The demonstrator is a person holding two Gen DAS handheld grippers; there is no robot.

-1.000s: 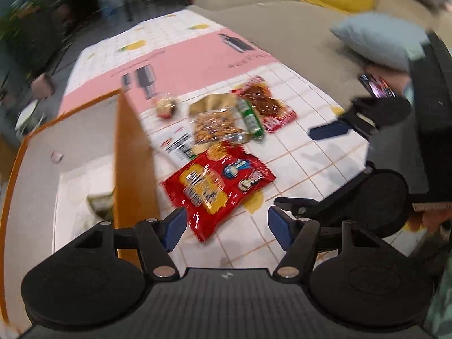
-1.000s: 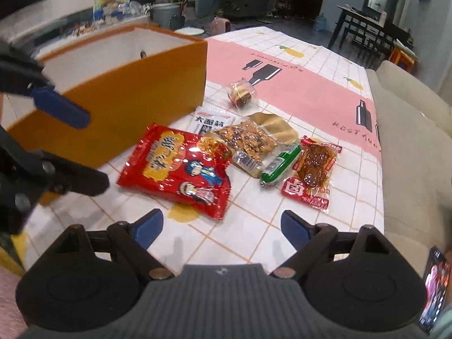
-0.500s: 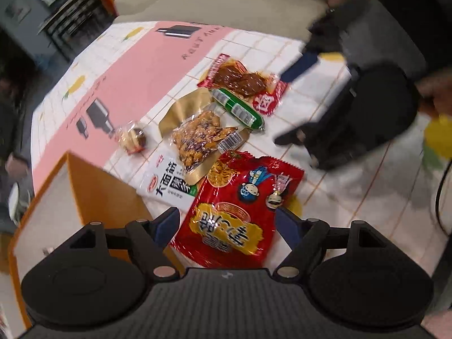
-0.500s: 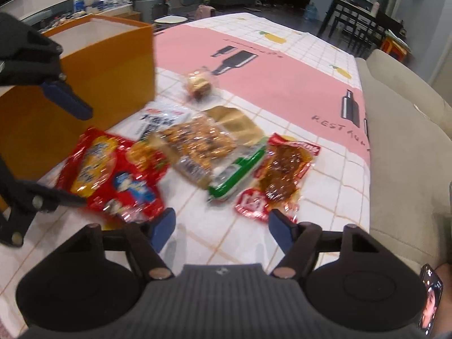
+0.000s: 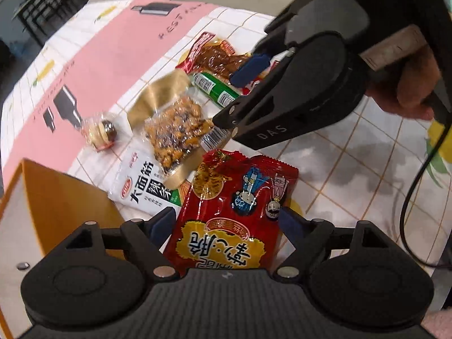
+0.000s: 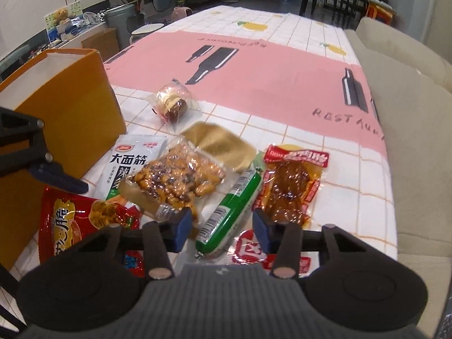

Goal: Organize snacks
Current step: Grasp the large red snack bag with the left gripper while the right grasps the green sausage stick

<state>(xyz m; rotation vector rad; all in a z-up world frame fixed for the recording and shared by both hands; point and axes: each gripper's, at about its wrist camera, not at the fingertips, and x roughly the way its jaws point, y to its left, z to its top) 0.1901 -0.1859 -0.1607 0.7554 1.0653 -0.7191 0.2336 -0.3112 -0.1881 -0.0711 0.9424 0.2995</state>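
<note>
**Inspector:** Report what has changed, taking the orange box [image 6: 70, 107] as reference.

**Assistant:** Both grippers have come down from a wider view onto the snack pile lying just beside the box's near wall. The left gripper [image 5: 226, 223] has just been opening; its jaws now stand wide, one on each side of the red snack bag [image 5: 237, 212], pads not pressing it. That bag is the packet nearest the box corner.

**Inspector:** And the right?

**Assistant:** The right gripper [image 6: 219, 226] has just been closing. Its jaws are part-closed around the green sausage stick [image 6: 231, 212], which lies between them; a gap still shows on each side, so no grip yet. The stick lies further from the box, between the clear peanut pack [image 6: 175, 180] and the brown jerky packet [image 6: 291, 186].

**Inspector:** Meaning for the task?

**Assistant:** In my judgement, two picks are being set up together. No snack from this pile has been lifted toward the box.
</note>
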